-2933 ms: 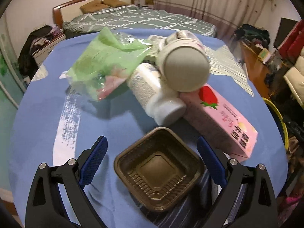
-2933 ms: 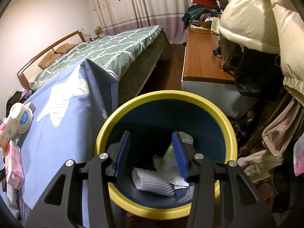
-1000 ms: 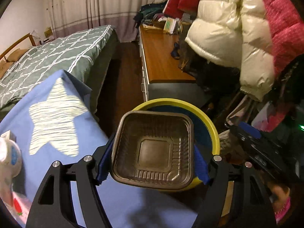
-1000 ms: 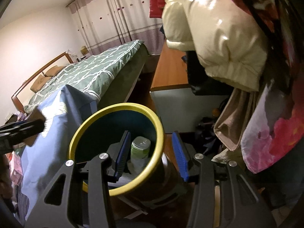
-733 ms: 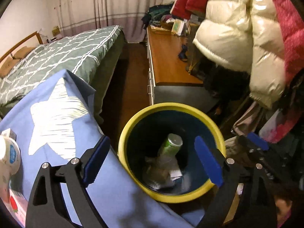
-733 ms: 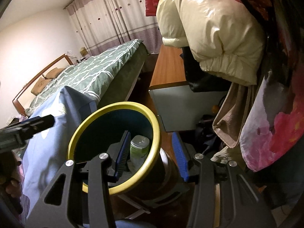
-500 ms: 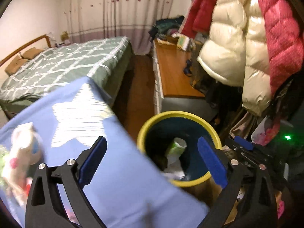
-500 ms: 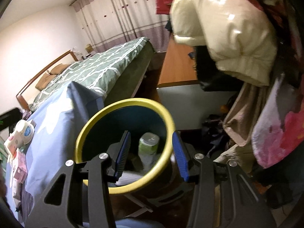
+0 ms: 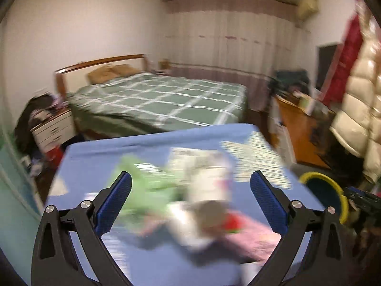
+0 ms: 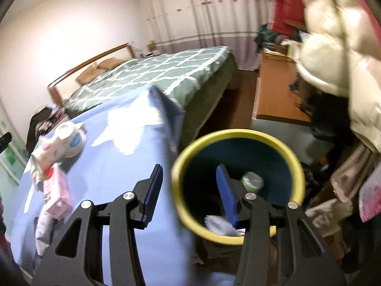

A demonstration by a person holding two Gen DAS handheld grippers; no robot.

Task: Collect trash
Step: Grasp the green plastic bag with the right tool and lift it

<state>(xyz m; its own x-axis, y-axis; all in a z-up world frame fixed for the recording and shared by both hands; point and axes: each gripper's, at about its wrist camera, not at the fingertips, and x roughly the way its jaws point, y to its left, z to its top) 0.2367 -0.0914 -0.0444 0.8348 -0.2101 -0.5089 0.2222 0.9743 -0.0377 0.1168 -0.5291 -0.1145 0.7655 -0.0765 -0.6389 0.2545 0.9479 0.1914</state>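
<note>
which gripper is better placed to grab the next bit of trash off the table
Left: the left gripper is open, empty and faces the trash pile on the blue tablecloth. The right gripper points at the yellow-rimmed bin.

Bed (image 9: 157, 100): wooden headboard, green quilt with a white grid, brown pillows by the headboard.
Curtains (image 10: 204, 14): pale, full length, mauve band low down, behind the bed.
Bedside cabinet (image 9: 53, 128): white drawers, dark clothing heaped on top, left of the bed.
Wooden desk (image 10: 276, 90): orange-brown top, right of the bed, clutter at its far end.
Puffer jacket (image 10: 333, 54): cream, glossy, hanging over the desk.
Red garment (image 9: 345, 57): hanging beside the jacket.
Blue tablecloth (image 10: 133, 157): white star print, draped over the table edge.
</note>
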